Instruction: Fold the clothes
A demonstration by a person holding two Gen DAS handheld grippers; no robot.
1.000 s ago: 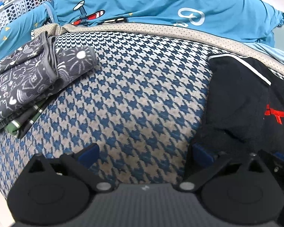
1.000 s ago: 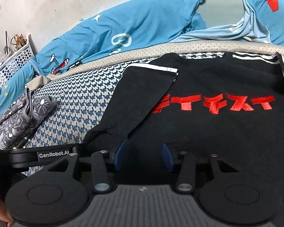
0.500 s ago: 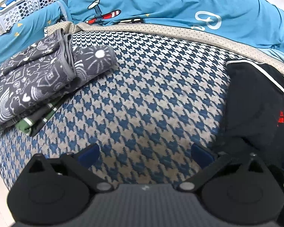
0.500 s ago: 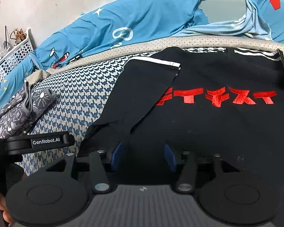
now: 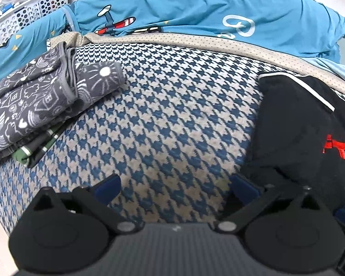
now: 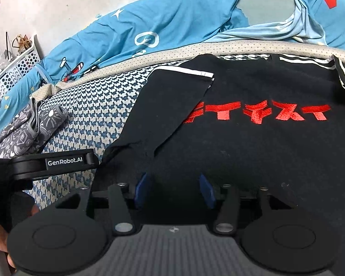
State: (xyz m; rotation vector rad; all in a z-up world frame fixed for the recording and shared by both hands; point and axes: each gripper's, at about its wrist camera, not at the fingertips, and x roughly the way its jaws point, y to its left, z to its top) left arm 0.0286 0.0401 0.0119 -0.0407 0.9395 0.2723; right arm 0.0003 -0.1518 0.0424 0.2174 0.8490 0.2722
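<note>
Houndstooth bed cover [image 5: 172, 115], frame centre: black shirt [image 6: 253, 149] lower right, left gripper [image 5: 176, 187] wide and empty, right gripper [image 6: 174, 189] half-open over the hem, gripping nothing; folded sleeve [image 6: 172, 105] may slip.

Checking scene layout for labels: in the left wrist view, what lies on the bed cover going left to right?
Folded grey garment with white doodle print → bare blue-and-beige houndstooth bed cover → black T-shirt with red lettering.
</note>
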